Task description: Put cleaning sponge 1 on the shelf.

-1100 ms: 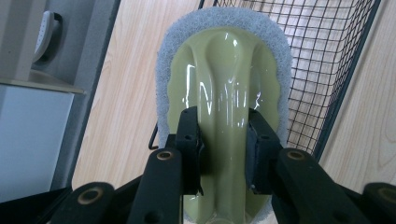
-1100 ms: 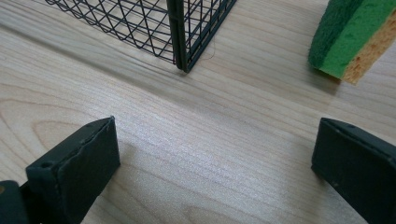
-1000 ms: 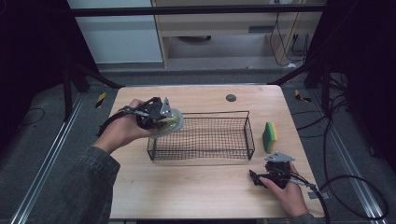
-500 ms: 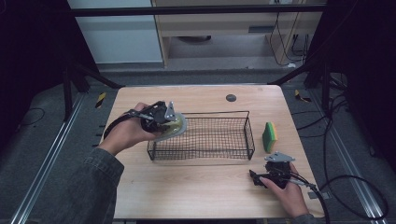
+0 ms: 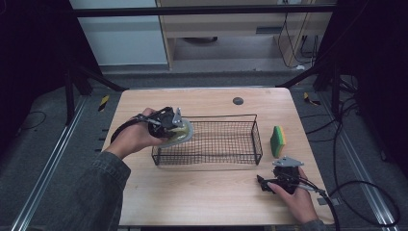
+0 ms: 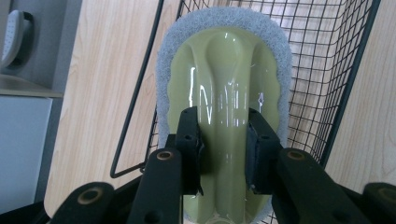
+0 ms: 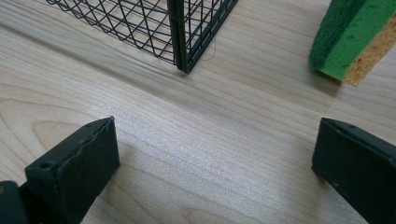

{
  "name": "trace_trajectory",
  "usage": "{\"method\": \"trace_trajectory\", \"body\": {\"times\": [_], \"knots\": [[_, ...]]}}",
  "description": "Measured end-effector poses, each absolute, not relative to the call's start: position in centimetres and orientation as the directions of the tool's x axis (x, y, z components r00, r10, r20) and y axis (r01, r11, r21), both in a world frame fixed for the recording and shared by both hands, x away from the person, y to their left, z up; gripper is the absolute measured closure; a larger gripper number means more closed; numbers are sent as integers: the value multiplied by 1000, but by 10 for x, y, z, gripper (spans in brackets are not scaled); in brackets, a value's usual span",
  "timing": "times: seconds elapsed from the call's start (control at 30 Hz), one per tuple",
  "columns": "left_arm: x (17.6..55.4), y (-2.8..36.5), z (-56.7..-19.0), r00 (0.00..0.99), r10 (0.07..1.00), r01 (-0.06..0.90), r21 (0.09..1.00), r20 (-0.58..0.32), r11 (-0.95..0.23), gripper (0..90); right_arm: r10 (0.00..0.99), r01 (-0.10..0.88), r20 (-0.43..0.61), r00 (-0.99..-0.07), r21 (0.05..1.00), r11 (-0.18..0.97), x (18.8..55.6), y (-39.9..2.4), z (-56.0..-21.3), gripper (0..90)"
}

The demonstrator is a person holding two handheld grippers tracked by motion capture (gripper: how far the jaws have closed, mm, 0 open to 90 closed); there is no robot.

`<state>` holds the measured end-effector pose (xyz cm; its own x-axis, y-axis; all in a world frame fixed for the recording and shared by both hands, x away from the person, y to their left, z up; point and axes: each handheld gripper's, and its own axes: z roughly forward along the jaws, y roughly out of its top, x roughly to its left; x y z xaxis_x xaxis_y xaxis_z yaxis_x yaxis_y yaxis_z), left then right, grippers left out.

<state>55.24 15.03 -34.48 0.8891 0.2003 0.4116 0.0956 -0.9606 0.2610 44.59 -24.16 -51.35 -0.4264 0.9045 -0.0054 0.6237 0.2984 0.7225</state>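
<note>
Scrubber [image 6: 229,88] handle clamped btwn left gripper [image 6: 223,149] jaws, over basket [image 6: 327,70] edge

Lighting: overhead, even on the counter [image 5: 202,192]; surroundings in the high view fall to near black at both sides.

Sharpness, high view: soft overall, fine mesh of the wire basket [image 5: 211,142] partly smeared.

Glare: white streaks along the glossy olive handle of the scrubbing pad [image 6: 229,93] in the left gripper view, brightest at its central ridge.

Shadows: soft, short; a faint one beneath the basket corner and beside the green sponge [image 7: 350,37] in the right gripper view.

Focus: wood grain crisp mid-frame; the nearest black tongs slightly blurred at the bottom edge.
</note>
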Motion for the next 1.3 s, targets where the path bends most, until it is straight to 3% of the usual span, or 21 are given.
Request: {"method": "trace_trajectory", "body": {"times": [1.3], "knots": [[561, 147, -373, 912, 179, 97, 229, 369, -969, 704, 904, 623, -6, -428, 723, 300, 446, -242, -514, 8]]}}
